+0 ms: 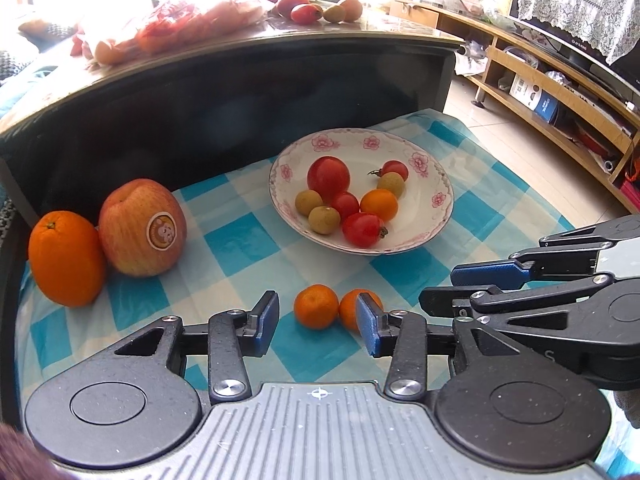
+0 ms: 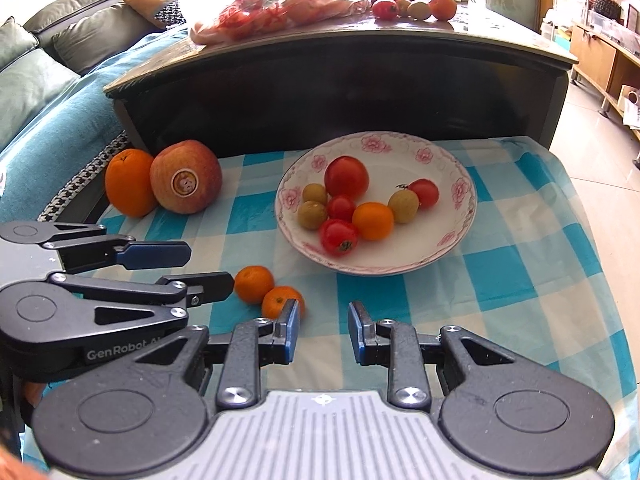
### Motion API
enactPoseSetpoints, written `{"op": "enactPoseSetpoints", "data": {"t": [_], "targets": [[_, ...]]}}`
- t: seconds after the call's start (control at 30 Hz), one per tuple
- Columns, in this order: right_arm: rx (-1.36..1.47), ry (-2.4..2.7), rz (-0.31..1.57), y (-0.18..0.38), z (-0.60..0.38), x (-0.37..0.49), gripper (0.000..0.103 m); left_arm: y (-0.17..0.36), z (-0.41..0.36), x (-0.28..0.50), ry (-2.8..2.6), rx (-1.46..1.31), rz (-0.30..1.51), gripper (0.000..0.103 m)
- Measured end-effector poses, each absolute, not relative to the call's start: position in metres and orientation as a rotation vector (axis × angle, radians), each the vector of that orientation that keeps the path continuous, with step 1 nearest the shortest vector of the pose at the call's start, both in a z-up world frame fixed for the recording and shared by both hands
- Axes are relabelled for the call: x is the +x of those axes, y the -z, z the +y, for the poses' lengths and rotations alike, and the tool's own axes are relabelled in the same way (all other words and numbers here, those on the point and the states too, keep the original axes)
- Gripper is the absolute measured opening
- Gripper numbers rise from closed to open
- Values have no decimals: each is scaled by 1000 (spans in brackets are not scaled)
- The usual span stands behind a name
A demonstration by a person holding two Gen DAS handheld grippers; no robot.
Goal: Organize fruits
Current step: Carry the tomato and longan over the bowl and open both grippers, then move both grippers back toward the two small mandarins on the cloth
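Note:
A white flowered plate (image 1: 432,224) (image 2: 448,252) on the blue checked cloth holds several tomatoes (image 1: 329,178), longans and one small orange (image 1: 379,204). Two mandarins (image 1: 316,306) (image 2: 253,284) lie side by side on the cloth in front of the plate. A big orange (image 1: 66,258) (image 2: 129,182) and a stickered apple (image 1: 142,228) (image 2: 186,177) stand at the left. My left gripper (image 1: 318,322) is open and empty, just behind the mandarins. My right gripper (image 2: 323,332) is open and empty, right of the mandarins; it also shows in the left wrist view (image 1: 456,280).
A dark low table (image 1: 240,92) (image 2: 340,92) rises right behind the cloth, with a bag of fruit (image 2: 276,12) and loose fruit on top. A sofa (image 2: 48,52) is at the left, a wooden TV shelf (image 1: 552,92) at the right.

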State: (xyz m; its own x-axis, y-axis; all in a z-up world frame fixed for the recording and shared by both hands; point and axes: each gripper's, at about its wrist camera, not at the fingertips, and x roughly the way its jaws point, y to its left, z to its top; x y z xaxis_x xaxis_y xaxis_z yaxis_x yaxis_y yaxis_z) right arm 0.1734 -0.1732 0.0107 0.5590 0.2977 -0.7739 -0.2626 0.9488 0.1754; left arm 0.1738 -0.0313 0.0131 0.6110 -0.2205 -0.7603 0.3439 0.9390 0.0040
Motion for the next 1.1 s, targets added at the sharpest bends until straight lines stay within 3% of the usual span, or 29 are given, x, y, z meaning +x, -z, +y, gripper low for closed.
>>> {"op": "enactPoseSetpoints", "data": {"t": [1.1], "targets": [[21, -332, 965, 6, -164, 181, 30, 1, -25, 175, 314, 169, 884, 54]]}}
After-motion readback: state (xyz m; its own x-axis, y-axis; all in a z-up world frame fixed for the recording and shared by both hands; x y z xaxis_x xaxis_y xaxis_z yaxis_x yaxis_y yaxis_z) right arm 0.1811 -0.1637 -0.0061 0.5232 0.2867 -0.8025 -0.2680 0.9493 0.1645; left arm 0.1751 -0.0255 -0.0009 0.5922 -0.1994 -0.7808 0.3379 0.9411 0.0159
